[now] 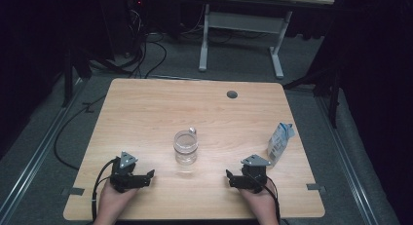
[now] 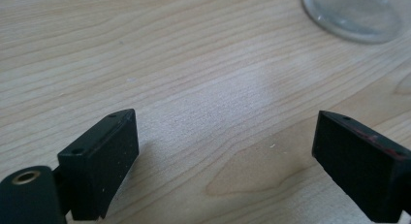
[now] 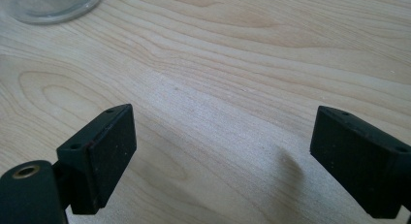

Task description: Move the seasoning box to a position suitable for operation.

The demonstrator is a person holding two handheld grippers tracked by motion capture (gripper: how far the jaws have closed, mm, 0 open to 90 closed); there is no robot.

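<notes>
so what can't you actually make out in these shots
- Glass, high view: too small and clear to tell whether it holds liquid.
- Glass base, left gripper view: cut off by the top edge.
- Carton, high view: print too small to read.
- Small thing behind the glass: too small to identify.

Jar (image 1: 186, 147) mid-table (image 1: 146, 108); carton (image 1: 279, 143) right of it.

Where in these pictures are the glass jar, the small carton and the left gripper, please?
glass jar (image 1: 186, 147): high view, on its clear side wall.
small carton (image 1: 278, 143): high view, on its front face.
left gripper (image 1: 151, 175): high view, between its open fingertips.
</notes>
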